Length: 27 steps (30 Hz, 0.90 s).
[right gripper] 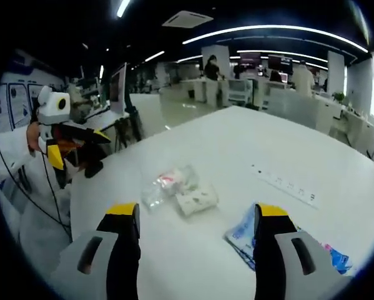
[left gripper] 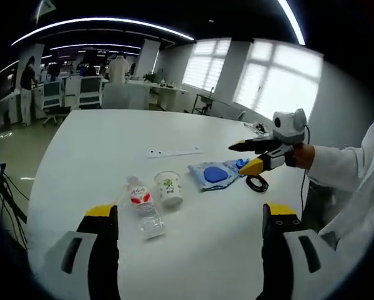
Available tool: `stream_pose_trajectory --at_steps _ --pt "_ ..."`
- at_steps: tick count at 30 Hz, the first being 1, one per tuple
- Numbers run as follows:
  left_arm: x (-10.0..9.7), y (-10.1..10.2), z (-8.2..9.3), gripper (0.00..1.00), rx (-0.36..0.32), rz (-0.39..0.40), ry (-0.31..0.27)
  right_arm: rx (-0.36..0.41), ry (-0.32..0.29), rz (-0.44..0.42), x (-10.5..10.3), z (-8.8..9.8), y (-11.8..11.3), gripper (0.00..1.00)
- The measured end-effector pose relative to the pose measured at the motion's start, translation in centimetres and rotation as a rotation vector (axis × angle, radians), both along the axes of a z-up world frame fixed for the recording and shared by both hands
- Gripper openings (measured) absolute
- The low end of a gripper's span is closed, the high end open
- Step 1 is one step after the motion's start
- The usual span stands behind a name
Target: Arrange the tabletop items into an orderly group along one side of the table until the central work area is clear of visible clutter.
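Left claw jaws wide, empty, over white table. Bottle lies flat at 11 o'clock, long axis 11-to-5, cap far; paper cup just beside it. Right claw wide, empty; blue pouch at its 3 o'clock. Gathering looks unstarted; next likely close on bottle across its width.

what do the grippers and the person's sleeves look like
Both grippers, the left gripper and the right gripper, have black jaws with yellow tips on grey-white bodies. A black cable trails from the left gripper. The sleeve is white.
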<state>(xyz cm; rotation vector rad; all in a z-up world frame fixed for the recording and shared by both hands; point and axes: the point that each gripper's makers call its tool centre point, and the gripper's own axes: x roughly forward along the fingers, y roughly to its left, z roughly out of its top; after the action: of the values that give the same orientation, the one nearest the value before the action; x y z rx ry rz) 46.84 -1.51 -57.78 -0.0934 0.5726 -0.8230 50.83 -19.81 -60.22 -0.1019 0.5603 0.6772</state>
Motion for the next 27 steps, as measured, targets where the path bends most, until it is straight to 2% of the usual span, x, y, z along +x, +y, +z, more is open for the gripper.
stream_pose_trajectory --at_steps 18,27 --pt "1.2 0.7 -3.1 0.98 -0.001 0.023 0.058 -0.017 0.054 0.077 2.9 -3.6 1.8 0.73" --pt "1.7 0.9 -3.9 0.98 -0.015 0.043 0.077 -0.019 0.074 0.121 4.9 -5.1 2.6 0.72"
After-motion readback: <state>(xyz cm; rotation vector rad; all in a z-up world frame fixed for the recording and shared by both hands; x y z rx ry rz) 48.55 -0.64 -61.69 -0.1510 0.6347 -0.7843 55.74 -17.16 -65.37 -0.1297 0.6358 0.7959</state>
